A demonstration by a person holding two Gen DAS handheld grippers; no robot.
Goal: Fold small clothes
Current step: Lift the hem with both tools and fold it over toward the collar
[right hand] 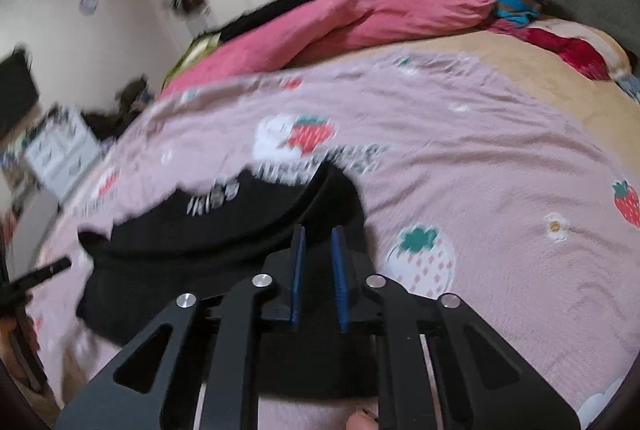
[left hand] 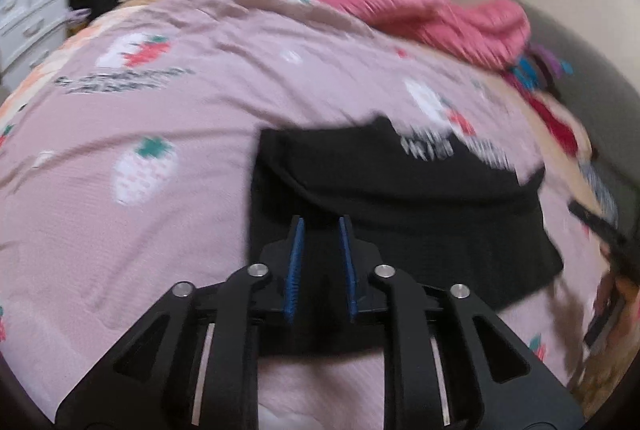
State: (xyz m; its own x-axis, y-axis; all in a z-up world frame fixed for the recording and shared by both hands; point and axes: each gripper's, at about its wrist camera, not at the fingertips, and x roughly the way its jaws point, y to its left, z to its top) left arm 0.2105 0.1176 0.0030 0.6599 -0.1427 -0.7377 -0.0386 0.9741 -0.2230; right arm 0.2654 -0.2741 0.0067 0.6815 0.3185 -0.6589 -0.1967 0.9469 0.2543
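Black garment [left hand: 400, 197] lies on pink sheet [left hand: 180, 117]; left tool [left hand: 322, 226] and right tool [right hand: 318, 234] slightly parted, gripping nothing.

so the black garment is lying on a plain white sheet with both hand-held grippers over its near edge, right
Not quite: the sheet is pink with a strawberry print, not plain white, as both wrist views show. The black garment does lie on it, with both hand-held grippers over its near edge.

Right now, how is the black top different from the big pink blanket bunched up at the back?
The black top is small and lies fairly flat on the strawberry sheet, close to both claws. The pink blanket is much bigger, heaped in rumpled folds at the bed's far side. The top has white lettering; the blanket looks plain. Both are soft cloth lying on the bed.
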